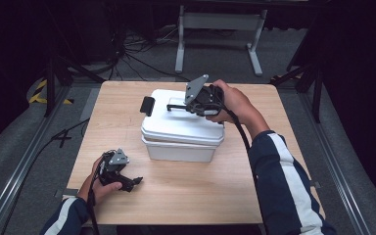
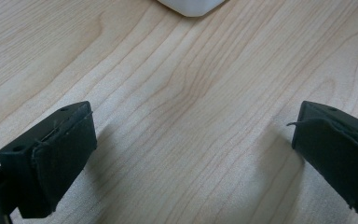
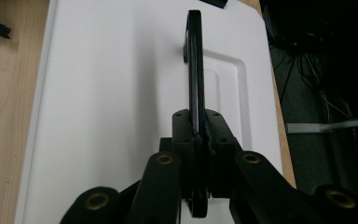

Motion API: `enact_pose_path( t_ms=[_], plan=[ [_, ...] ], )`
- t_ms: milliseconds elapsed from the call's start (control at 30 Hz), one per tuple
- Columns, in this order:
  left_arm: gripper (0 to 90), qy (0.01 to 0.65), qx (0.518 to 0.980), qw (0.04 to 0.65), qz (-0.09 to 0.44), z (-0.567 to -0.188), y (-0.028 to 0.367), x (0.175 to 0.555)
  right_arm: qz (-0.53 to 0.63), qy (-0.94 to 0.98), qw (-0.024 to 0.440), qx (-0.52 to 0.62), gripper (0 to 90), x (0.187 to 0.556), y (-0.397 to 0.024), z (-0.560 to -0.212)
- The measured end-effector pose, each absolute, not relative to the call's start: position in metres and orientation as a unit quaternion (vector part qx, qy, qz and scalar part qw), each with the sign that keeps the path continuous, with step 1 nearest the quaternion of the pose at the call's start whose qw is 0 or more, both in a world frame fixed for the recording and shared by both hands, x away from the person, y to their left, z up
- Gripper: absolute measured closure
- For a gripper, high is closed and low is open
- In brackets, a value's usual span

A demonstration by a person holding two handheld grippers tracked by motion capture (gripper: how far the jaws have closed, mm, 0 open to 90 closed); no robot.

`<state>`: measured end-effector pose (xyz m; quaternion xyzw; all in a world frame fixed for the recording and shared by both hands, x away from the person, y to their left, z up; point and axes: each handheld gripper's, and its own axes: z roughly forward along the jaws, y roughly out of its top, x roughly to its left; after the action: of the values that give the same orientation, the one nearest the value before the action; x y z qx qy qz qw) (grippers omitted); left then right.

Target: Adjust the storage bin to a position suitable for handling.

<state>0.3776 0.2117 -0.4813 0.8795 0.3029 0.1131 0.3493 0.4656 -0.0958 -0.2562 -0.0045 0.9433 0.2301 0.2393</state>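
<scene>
A white lidded plastic box (image 1: 182, 128) sits near the middle of a pale wooden desk (image 1: 235, 181). The right gripper (image 1: 177, 106), held in a person's hand above the lid, has its fingers (image 3: 185, 135) pinched tight on the box's black carry handle (image 3: 195, 70), which stands upright on edge over the lid's recess. The left gripper (image 1: 136, 182) rests low on the desk near the front left, well apart from the box, its fingers (image 2: 58, 154) spread wide over bare wood, holding nothing.
</scene>
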Motion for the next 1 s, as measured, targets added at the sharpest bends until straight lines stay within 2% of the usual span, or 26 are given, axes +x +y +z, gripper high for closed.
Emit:
enact_pose_path(
  t_ms=[1000],
  plan=[
    [0.2,0.303,0.88,0.349,0.113,-0.481,0.212,0.378,0.23,0.934,0.272,0.037,85.1,0.445,-0.177,-0.241]
  ],
)
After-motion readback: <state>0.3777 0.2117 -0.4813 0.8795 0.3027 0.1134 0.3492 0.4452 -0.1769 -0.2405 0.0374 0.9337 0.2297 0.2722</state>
